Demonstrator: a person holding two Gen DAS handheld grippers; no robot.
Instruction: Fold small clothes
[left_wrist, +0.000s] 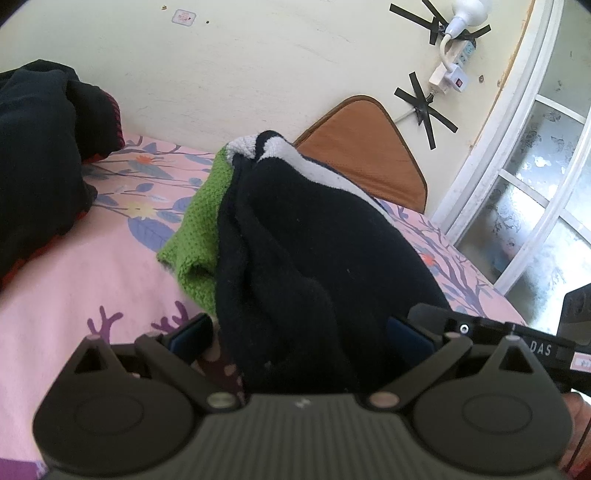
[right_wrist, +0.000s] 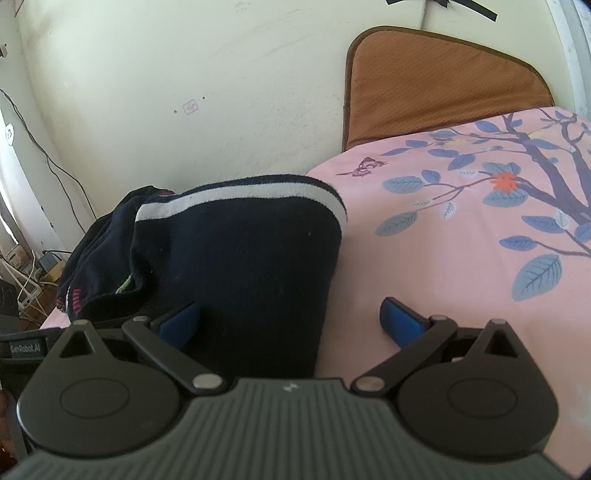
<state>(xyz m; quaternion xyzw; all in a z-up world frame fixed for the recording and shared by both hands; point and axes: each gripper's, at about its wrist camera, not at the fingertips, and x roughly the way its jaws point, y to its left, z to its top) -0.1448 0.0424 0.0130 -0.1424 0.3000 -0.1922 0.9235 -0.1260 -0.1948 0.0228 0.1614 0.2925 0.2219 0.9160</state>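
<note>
Navy knitwear with a white-striped cuff lies bunched on the pink floral bedsheet, draped over a green knit piece. It looks soft, light and floppy to me, likely to sag and slide. My left gripper has its jaws spread wide with the dark cloth between them; my right gripper gapes too, one pad against the fabric's edge. I'd pinch the firmer ribbed cuff and the opposite hem.
</note>
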